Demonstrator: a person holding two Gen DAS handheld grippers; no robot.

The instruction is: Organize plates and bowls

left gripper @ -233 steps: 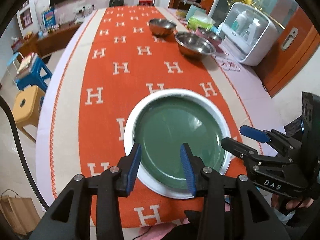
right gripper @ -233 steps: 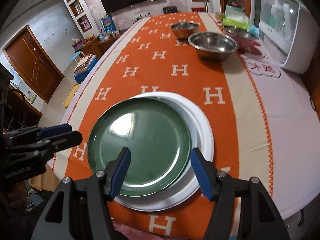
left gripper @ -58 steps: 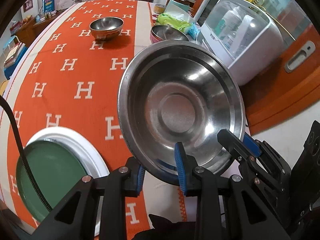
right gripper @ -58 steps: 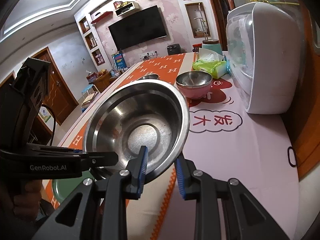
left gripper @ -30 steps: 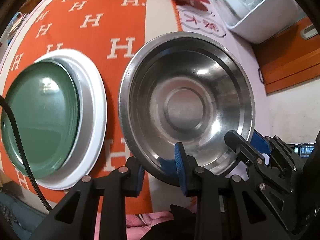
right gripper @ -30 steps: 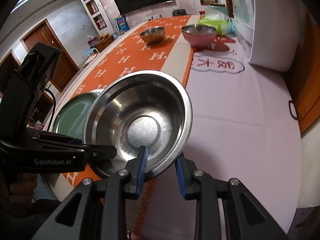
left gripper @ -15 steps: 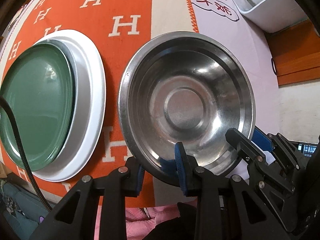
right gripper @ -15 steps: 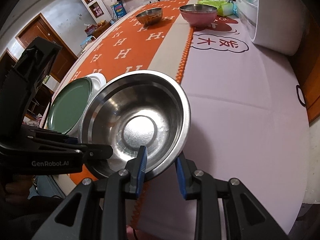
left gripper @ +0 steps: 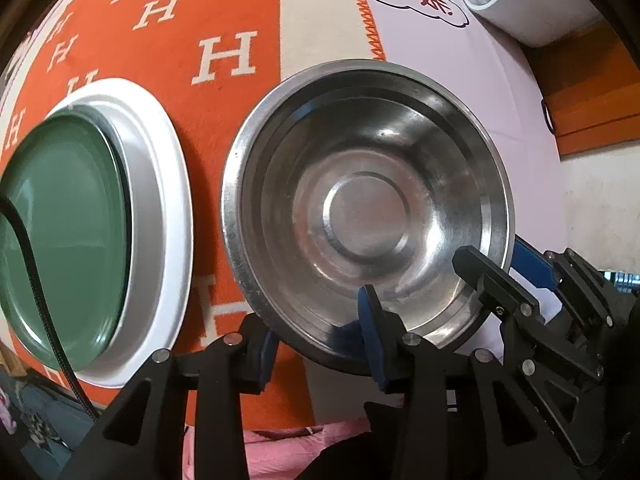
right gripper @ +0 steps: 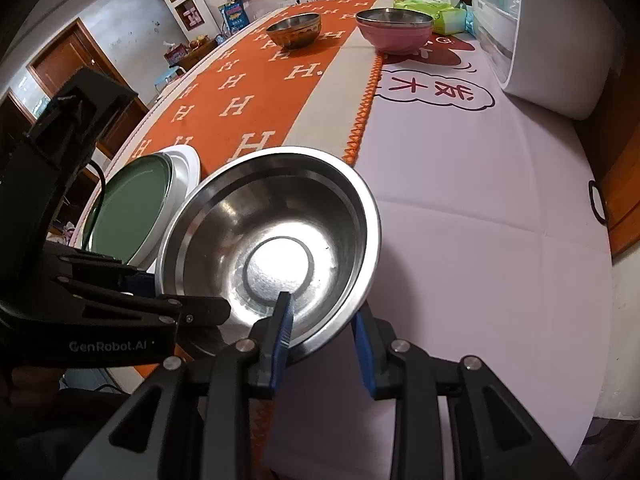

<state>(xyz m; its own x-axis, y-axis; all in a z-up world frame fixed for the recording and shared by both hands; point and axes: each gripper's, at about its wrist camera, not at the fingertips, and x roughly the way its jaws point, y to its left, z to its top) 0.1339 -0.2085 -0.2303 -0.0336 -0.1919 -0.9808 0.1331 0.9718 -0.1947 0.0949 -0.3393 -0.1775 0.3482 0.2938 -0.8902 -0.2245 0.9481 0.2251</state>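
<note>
Steel bowl (left gripper: 368,216) both views | pink bowl (right gripper: 394,34) right-wrist view only

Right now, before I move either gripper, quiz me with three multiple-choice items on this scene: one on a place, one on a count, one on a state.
1. Where does the green plate lie?
A) on the white plate
B) inside the big steel bowl
C) on the bare cloth

2. How many bowls stand at the far end of the table?
A) one
B) two
C) four

3. The big steel bowl is:
A) upside down
B) mouth up and empty
C) full of food

Answers:
1 A: a white rim rings the green plate.
2 B: only a brown metal bowl and a pink bowl stand there.
3 B: its bare, shiny bottom shows.
</note>
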